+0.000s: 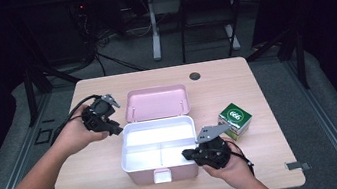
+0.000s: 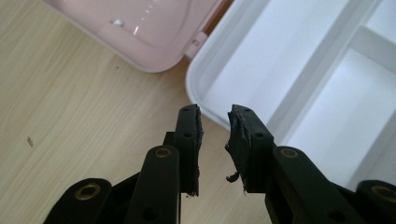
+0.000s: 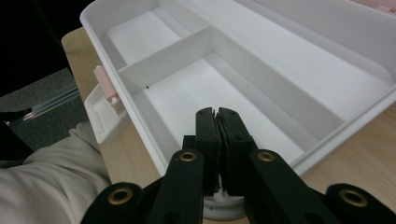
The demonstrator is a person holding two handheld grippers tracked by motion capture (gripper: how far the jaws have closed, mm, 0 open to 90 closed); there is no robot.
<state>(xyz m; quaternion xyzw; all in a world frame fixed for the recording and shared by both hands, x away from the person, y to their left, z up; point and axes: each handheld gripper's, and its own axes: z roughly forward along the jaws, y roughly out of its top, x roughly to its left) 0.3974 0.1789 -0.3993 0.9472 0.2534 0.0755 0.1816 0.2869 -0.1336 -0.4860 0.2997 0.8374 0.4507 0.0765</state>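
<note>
An open box stands mid-table, its white divided tray [image 1: 125,154] in front and its pink lid [image 1: 156,102] laid back behind it. My left gripper [image 1: 117,130] hovers at the tray's far left corner. In the left gripper view its jaws [image 2: 215,114] stand slightly apart with nothing between them, just short of the tray rim [image 2: 196,88] and beside the lid [image 2: 140,28]. My right gripper [image 1: 186,153] lies over the tray's right front rim. Its jaws [image 3: 217,112] are pressed together above a front compartment [image 3: 187,93].
A green and white carton [image 1: 235,119] sits on the table to the right of the tray, close behind my right hand. The box's pink latch [image 1: 162,176] points at the near table edge. A small round hole [image 1: 195,76] marks the far side of the table.
</note>
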